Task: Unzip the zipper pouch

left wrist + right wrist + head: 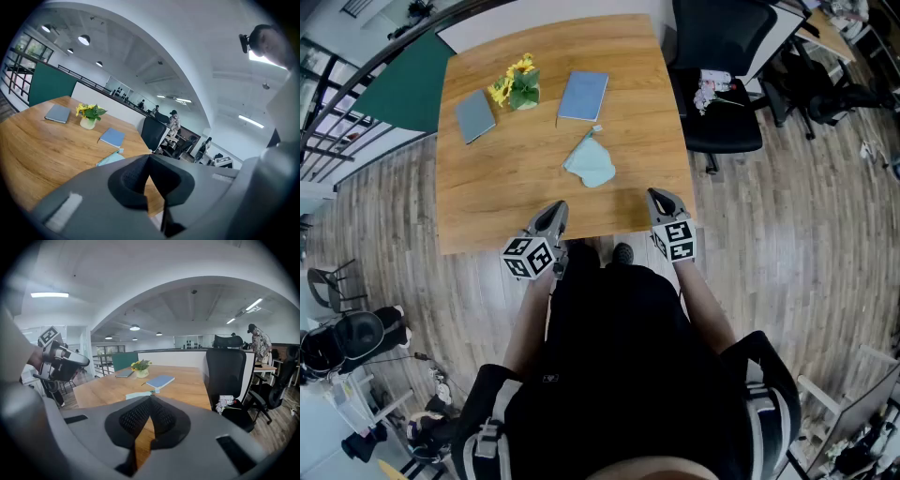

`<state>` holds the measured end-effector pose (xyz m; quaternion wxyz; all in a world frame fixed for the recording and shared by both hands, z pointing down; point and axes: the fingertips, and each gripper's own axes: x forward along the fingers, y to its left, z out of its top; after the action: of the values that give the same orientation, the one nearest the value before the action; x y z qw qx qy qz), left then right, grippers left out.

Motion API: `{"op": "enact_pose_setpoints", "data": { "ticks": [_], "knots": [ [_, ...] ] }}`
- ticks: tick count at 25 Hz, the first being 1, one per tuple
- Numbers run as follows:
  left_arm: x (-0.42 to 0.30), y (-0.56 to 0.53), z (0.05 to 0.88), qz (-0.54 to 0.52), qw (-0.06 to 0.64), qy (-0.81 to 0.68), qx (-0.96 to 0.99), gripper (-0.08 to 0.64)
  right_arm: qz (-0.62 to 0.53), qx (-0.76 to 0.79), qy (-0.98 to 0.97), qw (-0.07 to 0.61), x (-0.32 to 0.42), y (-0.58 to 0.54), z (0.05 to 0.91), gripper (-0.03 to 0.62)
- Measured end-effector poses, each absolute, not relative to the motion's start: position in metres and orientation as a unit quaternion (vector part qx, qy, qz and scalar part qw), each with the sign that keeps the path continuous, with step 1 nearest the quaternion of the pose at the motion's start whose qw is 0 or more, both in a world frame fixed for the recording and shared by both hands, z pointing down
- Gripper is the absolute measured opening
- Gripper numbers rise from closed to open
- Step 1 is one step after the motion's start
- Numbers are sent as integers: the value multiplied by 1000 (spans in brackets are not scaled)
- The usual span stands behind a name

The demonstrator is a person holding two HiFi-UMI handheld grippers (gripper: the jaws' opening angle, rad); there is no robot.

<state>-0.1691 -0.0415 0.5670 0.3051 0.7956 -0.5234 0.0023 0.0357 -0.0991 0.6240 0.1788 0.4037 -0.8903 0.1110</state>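
A pale turquoise zipper pouch point(590, 162) lies flat on the wooden table point(487, 187), near its middle, with a small white tab at its far end. The pouch point(110, 158) shows just beyond the left jaws, and the pouch point(138, 394) peeks over the right jaws. My left gripper point(556, 212) hovers over the table's near edge, left of the pouch, shut and empty. My right gripper point(658, 198) hovers at the near edge to the pouch's right, also shut with nothing in it. Neither touches the pouch.
A blue notebook point(583, 95) lies behind the pouch. A small pot of yellow flowers point(518, 84) and a grey notebook point(474, 115) stand further left. A black office chair point(722, 103) holding small items stands at the table's right side. People stand far off in the room.
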Motion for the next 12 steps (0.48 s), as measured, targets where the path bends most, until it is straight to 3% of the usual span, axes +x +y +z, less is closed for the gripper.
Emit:
{"op": "enact_pose_setpoints", "data": {
  "ticks": [12],
  "knots": [
    [-172,-41,573,108,215,-527,815,-2,113,397,-892,182,30,-93,627,3]
  ]
}}
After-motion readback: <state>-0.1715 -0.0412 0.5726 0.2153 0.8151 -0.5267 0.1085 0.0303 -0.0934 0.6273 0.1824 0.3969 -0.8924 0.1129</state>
